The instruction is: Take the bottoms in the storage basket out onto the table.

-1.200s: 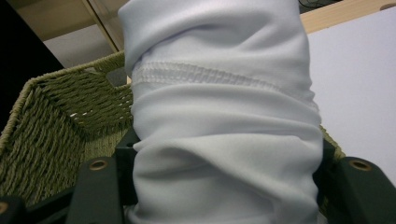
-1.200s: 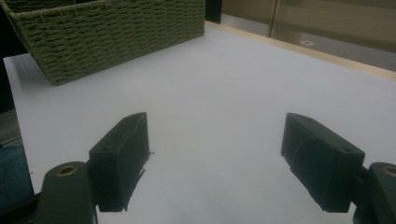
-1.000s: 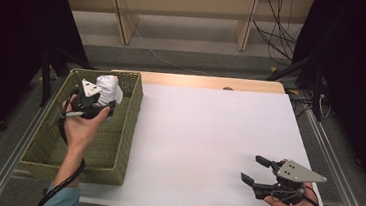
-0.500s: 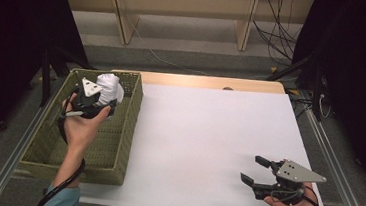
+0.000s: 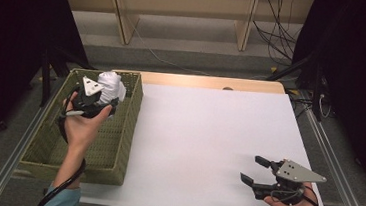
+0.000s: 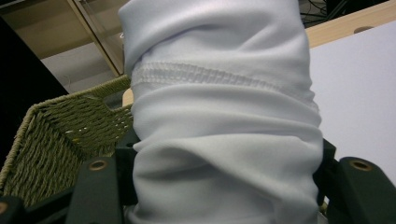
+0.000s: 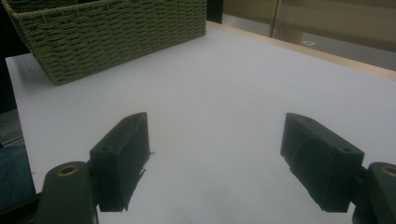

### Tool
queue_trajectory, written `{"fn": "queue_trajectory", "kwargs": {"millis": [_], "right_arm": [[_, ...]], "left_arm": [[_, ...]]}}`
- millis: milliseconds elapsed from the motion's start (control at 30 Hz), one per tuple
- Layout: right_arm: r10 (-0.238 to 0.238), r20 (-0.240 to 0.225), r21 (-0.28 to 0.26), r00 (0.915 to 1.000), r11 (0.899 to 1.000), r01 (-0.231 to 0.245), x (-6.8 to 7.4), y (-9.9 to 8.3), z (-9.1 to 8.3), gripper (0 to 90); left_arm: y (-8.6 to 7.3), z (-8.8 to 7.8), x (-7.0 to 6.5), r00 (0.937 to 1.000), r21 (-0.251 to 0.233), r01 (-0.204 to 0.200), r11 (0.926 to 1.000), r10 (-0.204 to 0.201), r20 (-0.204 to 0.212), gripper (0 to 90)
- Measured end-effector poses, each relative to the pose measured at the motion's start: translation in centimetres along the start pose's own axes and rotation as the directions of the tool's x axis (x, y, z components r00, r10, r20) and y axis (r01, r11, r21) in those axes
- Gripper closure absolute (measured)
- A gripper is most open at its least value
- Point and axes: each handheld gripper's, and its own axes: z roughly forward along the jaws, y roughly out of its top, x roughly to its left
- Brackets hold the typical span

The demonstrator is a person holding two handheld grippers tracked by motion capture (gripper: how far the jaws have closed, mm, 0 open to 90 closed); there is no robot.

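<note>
A rolled white cloth is held over the far end of the green woven basket at the table's left. My left gripper is shut on this cloth, which bulges up between the two black jaws, with the basket's far wall behind it. At the table's front right my right gripper rests just above the white tabletop, pointing left. Its jaws stand wide open with nothing between them, and its gripper looks across bare table toward the basket.
The white tabletop stretches between the basket and the right hand. A wooden strip runs along its far edge. Beyond it are wooden shelf legs and cables on the floor. Metal rails flank the table.
</note>
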Motion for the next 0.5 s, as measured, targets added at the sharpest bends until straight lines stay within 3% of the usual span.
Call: {"fn": "queue_trajectory", "kwargs": {"millis": [500], "right_arm": [[0.001, -0.002, 0.0, 1.0, 1.0, -0.001, 0.03, 0.0, 0.01, 24.8]], "left_arm": [[0.59, -0.46, -0.6, 0.9998, -0.016, -0.014, 0.9998, 0.014, 0.012, 36.3]]}}
